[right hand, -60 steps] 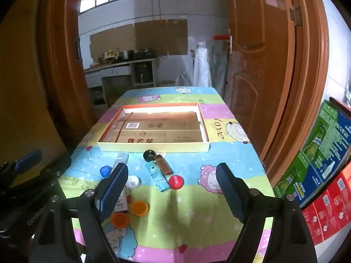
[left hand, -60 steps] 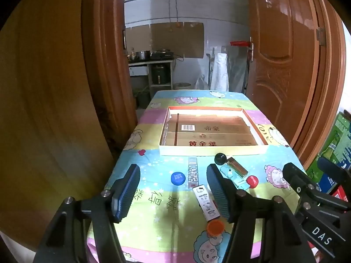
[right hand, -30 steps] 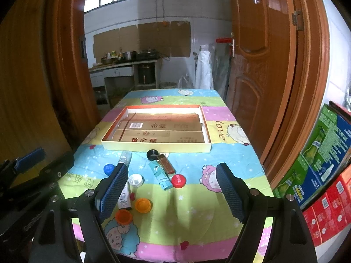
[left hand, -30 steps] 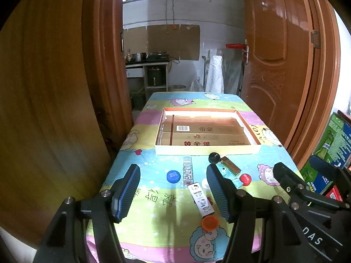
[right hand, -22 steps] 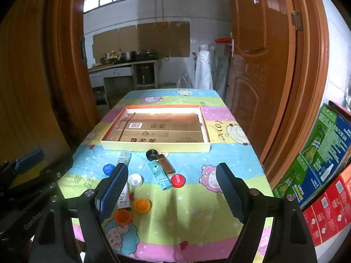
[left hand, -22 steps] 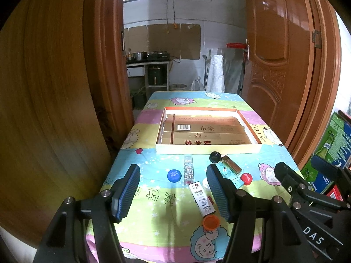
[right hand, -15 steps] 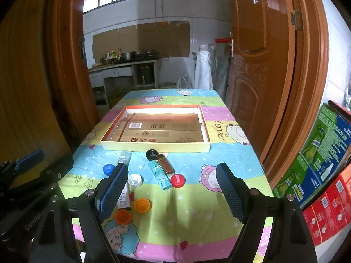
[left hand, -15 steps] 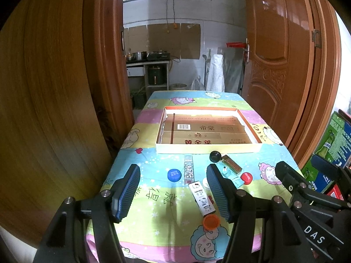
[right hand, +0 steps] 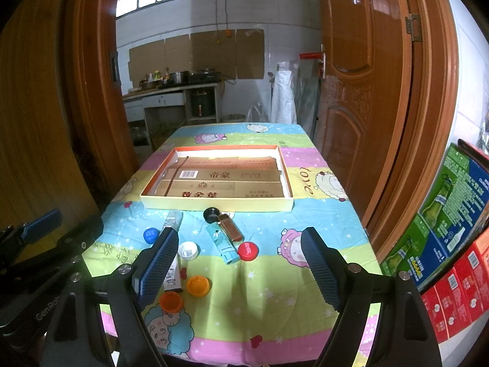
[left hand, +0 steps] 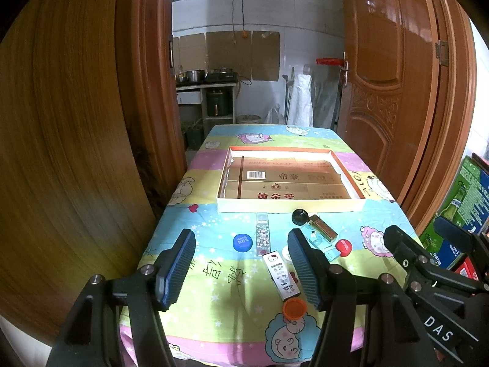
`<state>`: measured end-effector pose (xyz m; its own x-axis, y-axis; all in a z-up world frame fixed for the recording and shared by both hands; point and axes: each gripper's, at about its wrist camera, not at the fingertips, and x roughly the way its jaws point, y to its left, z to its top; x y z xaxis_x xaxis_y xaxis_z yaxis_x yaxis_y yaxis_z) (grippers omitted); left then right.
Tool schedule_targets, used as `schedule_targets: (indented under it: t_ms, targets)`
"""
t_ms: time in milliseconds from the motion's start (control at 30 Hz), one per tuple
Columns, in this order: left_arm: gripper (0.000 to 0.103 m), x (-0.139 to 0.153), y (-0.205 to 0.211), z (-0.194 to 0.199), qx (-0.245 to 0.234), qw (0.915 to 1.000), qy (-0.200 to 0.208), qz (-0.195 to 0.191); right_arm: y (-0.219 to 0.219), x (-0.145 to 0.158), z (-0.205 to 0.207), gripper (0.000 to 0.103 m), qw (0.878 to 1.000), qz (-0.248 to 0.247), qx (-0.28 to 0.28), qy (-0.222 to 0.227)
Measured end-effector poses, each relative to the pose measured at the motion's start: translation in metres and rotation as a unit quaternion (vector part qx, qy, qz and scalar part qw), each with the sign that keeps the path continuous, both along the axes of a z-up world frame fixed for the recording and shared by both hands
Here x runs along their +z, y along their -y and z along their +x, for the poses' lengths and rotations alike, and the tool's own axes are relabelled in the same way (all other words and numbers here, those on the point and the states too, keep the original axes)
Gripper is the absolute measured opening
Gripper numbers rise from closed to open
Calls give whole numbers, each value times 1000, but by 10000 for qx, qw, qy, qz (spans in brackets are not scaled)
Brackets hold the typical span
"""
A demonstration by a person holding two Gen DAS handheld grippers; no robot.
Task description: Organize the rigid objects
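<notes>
Left claw's finger [left hand: 301, 267] hides most of the white cap [left hand: 286, 252]; tray [right hand: 214, 204] print unreadable.

Pastel cartoon tablecloth [right hand: 275, 278]; red cap [right hand: 248, 251], blue cap [left hand: 242, 242].

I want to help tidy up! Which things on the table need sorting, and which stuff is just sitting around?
For the job:
blue cap
white cap
red cap
orange caps
black cap
lighters
shallow box

Just around:
beer cartons
wooden doors
kitchen pots
</notes>
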<state>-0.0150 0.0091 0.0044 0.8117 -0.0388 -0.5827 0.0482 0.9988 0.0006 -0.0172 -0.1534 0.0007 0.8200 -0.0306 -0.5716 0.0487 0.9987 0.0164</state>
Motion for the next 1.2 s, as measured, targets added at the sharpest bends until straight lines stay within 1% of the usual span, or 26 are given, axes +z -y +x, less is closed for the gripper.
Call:
schedule_targets:
  t_ms: [1200]
  targets:
    - [63, -3, 8, 1, -18, 10000, -56, 25, 0, 0, 0, 84, 10000, 14, 1, -8]
